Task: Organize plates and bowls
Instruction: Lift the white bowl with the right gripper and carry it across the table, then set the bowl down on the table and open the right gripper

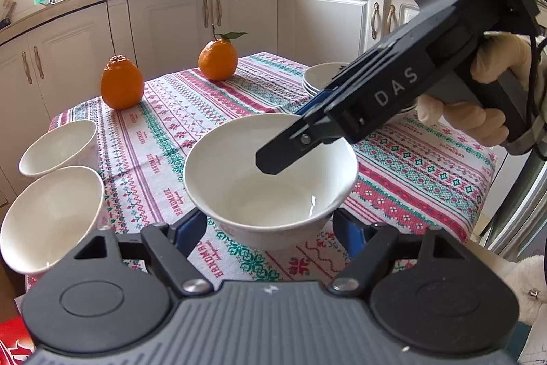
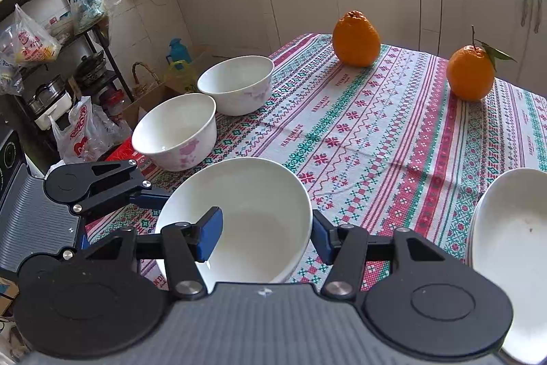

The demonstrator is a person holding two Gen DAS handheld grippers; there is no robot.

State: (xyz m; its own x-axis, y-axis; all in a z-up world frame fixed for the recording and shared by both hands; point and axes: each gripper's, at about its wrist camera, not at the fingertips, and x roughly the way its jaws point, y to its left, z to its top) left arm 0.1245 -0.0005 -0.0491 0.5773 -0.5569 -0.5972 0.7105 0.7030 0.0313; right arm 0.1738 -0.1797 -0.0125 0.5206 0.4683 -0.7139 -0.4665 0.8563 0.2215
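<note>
A white bowl (image 1: 270, 173) (image 2: 246, 207) stands on the patterned tablecloth (image 1: 212, 98) at the near edge. My left gripper (image 1: 270, 228) is open, its blue pads on either side of the bowl's base, apart from it. My right gripper (image 2: 263, 231) is open astride the bowl's rim: one blue pad (image 2: 210, 238) inside the bowl, the other (image 2: 321, 236) outside the wall. In the left wrist view it reaches in from the right (image 1: 277, 156). Two more white bowls (image 2: 236, 81) (image 2: 174, 129) stand at the table's left edge. A stack of white plates (image 2: 512, 245) lies on the right.
Two oranges (image 1: 121, 82) (image 1: 217, 60) stand at the far side of the table. White kitchen cabinets (image 1: 239, 19) run behind. A shelf (image 2: 51, 33) with bags and pots stands left of the table, with a red box (image 2: 119, 153) at the floor.
</note>
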